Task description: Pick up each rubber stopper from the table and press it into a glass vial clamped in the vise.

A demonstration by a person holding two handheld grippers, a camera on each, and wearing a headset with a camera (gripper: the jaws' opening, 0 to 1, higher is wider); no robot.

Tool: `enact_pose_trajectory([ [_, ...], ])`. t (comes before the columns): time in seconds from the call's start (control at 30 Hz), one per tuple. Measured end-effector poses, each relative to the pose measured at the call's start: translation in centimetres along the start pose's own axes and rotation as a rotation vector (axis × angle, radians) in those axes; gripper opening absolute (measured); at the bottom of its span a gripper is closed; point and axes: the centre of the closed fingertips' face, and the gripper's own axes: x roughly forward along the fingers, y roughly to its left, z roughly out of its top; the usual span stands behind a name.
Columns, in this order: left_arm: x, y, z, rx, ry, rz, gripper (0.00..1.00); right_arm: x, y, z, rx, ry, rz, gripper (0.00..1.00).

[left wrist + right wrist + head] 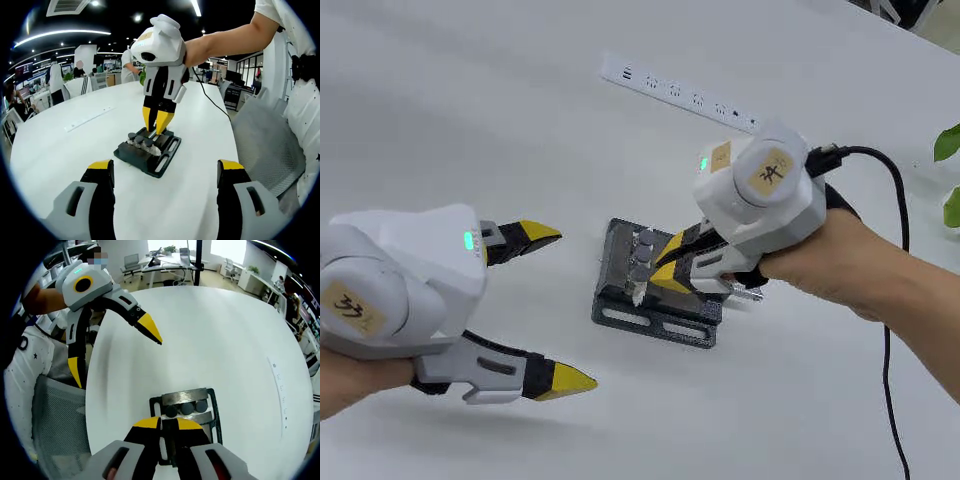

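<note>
Vise [182,396]: one. Dark round stoppers [187,409] standing in its clamp: three, in a row. Handheld grippers: two, left gripper [575,308] and right gripper [658,277]. Power strip [678,92]: one. Black cable [903,225]: one. White surface [470,120]: one.

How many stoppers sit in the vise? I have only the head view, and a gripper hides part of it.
Observer: Three. The right gripper view shows three dark stoppers in one row in the vise.
Operator: Is the gripper above them holding anything?
Observer: I cannot tell. In the left gripper view the right gripper points straight down over the vise. Its jaws are nearly closed and its tips are just above the vise, beside the row.
</note>
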Motion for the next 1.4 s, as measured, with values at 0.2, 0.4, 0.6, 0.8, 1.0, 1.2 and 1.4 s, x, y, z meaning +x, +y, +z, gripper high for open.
enact_pose_trajectory([
  [0.2, -0.2, 0.0, 0.2, 0.007, 0.007, 0.004, 0.86, -0.7, 0.2, -0.3, 0.045, -0.059, -0.013, 0.15],
  [0.4, -0.4, 0.0, 0.0, 0.013, 0.024, 0.001, 0.89, -1.6, 0.6, -1.1, 0.087, -0.114, -0.039, 0.22],
  [0.6, -0.6, 0.2, 0.3, 0.016, 0.026, 0.005, 0.91, -2.9, 0.4, -2.6, 0.143, -0.183, -0.075, 0.28],
  [0.8, -0.6, 0.0, 0.4, 0.020, 0.028, 0.003, 0.94, -4.0, 0.8, -3.9, 0.187, -0.256, -0.098, 0.35],
  [1.0, -0.7, -0.1, 0.5, 0.030, 0.033, 0.002, 0.98, -4.7, 1.5, -5.2, 0.215, -0.314, -0.119, 0.43],
  [1.2, -0.8, -0.2, 0.5, 0.041, 0.048, 0.001, 0.99, -5.5, 2.0, -6.4, 0.240, -0.393, -0.149, 0.54],
  [1.4, -0.7, -0.4, 0.4, 0.042, 0.060, 0.002, 0.99, -6.2, 2.2, -7.2, 0.275, -0.475, -0.179, 0.67],
])
